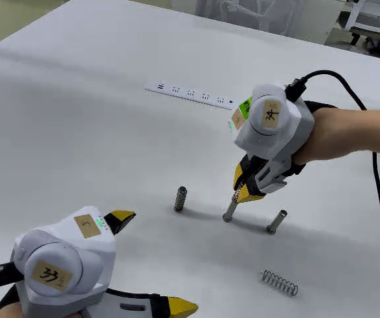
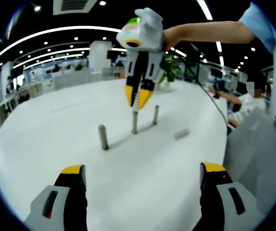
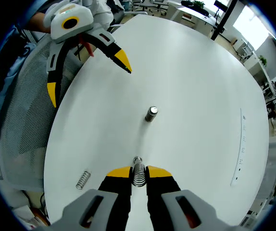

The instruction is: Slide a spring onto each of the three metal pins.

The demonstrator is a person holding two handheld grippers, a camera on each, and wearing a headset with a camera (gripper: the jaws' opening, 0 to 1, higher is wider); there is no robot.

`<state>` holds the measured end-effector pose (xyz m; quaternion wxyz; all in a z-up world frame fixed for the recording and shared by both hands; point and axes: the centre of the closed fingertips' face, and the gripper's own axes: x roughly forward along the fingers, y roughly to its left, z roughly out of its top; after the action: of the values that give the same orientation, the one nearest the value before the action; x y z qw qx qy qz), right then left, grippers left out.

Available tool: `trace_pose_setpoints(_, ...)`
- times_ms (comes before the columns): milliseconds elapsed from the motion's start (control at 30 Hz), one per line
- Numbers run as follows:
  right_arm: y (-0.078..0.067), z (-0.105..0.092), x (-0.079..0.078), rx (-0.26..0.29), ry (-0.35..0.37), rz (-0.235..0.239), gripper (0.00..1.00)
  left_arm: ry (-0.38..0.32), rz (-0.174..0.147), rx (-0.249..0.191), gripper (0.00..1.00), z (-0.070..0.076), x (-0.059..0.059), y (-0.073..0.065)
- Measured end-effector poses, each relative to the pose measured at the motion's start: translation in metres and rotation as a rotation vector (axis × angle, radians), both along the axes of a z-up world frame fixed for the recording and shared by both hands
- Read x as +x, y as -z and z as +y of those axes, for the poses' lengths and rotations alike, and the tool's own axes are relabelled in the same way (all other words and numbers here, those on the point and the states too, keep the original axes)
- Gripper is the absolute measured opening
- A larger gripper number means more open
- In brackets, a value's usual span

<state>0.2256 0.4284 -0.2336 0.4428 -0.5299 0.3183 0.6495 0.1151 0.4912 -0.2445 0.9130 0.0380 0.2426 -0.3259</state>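
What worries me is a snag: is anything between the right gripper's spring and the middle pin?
Nothing visible. The right gripper holds the spring right at the top of the middle pin, with no other object between them.

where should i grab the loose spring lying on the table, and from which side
Near one end of the loose spring, probably, coming down from above with jaws across its width. It lies flat on its side on the table, so its flanks are exposed, and the other end is left free for the bare pin.
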Motion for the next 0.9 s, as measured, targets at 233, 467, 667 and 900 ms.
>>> trace_pose_setpoints(233, 0.010, 0.001, 0.002, -0.021, 0.009, 0.002, 0.12, 0.001, 0.000, -0.002, 1.00, -0.001, 0.000, 0.000)
trace_pose_setpoints(467, 0.027, 0.001, -0.001, -0.053, 0.011, -0.002, 0.13, -0.002, 0.006, -0.006, 0.99, 0.001, 0.000, 0.002)
trace_pose_setpoints(667, 0.040, 0.001, 0.001, -0.064, 0.025, -0.007, 0.13, -0.004, 0.013, -0.007, 0.99, 0.002, -0.001, 0.004)
trace_pose_setpoints(900, 0.048, 0.000, 0.000, -0.067, 0.039, -0.001, 0.13, -0.015, 0.017, -0.010, 0.99, 0.005, -0.002, 0.006)
